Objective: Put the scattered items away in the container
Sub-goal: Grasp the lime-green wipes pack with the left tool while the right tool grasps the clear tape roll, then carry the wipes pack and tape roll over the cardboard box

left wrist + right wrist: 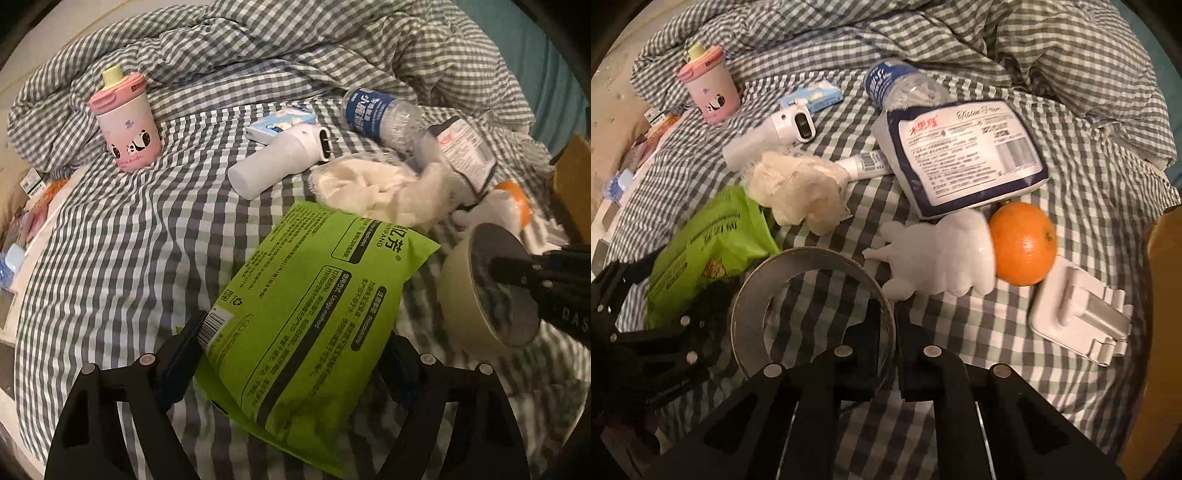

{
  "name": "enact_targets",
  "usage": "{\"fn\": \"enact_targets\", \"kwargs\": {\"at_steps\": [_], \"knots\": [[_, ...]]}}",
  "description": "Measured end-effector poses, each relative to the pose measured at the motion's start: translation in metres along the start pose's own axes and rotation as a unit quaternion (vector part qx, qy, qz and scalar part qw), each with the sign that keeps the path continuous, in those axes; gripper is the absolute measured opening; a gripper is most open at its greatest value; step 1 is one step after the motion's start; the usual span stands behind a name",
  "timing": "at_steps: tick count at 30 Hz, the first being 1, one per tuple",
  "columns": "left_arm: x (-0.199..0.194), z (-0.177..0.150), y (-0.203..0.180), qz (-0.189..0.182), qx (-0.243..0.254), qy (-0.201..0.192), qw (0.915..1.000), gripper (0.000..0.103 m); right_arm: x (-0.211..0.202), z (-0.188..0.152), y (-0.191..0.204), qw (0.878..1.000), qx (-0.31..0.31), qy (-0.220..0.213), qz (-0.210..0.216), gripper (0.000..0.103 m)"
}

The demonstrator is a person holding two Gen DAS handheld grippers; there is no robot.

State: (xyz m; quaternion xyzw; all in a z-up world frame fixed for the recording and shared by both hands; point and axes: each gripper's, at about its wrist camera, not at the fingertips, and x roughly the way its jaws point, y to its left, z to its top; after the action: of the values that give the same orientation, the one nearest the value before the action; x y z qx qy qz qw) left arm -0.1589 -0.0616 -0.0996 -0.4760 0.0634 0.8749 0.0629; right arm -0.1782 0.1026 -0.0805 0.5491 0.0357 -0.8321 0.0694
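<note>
Both wrist views close above bed point(110, 236), overlapping.

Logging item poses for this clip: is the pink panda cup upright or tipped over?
Upright. The pink panda cup stands on its base on the checked bedding, lid and yellow spout on top; the right wrist view agrees.

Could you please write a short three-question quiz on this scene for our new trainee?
1. True or false: the left gripper is shut on the green pack.
2. What does the right gripper hold? A) the orange B) the tape roll C) the pink cup
3. Fill in: the water bottle is ____ on the checked bedding (upright or lying).

Key: 1 true; 2 B; 3 lying.
</note>
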Motion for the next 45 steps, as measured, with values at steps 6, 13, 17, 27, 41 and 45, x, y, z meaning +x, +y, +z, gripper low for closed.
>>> {"fn": "enact_targets", "kwargs": {"at_steps": [6,13,17,27,41,45], "knots": [[-0.020,-0.002,0.006,0.018,-0.009,-0.004,0.9998,0.085,-0.022,-0.002,0.000,1.000,-0.003,-0.016,0.004,0.007],[-0.054,0.002,0.010,0.022,-0.015,-0.027,0.9993,0.084,-0.045,-0.007,0.001,1.000,-0.001,-0.031,0.003,0.007],[-0.074,0.002,0.006,0.019,-0.011,-0.041,0.9989,0.080,-0.063,-0.012,0.000,0.999,0.002,-0.043,0.002,0.007],[-0.061,-0.006,-0.017,-0.023,0.023,-0.035,0.9988,0.065,-0.098,-0.031,-0.015,0.998,0.015,-0.068,0.006,0.007],[0.000,-0.031,-0.025,0.029,0.035,0.039,0.9982,0.077,-0.105,-0.037,-0.025,0.997,0.028,-0.068,0.016,0.007],[-0.012,-0.031,-0.025,0.042,0.031,0.030,0.9982,0.060,-0.105,-0.038,-0.021,0.997,0.024,-0.068,0.015,0.007]]}}
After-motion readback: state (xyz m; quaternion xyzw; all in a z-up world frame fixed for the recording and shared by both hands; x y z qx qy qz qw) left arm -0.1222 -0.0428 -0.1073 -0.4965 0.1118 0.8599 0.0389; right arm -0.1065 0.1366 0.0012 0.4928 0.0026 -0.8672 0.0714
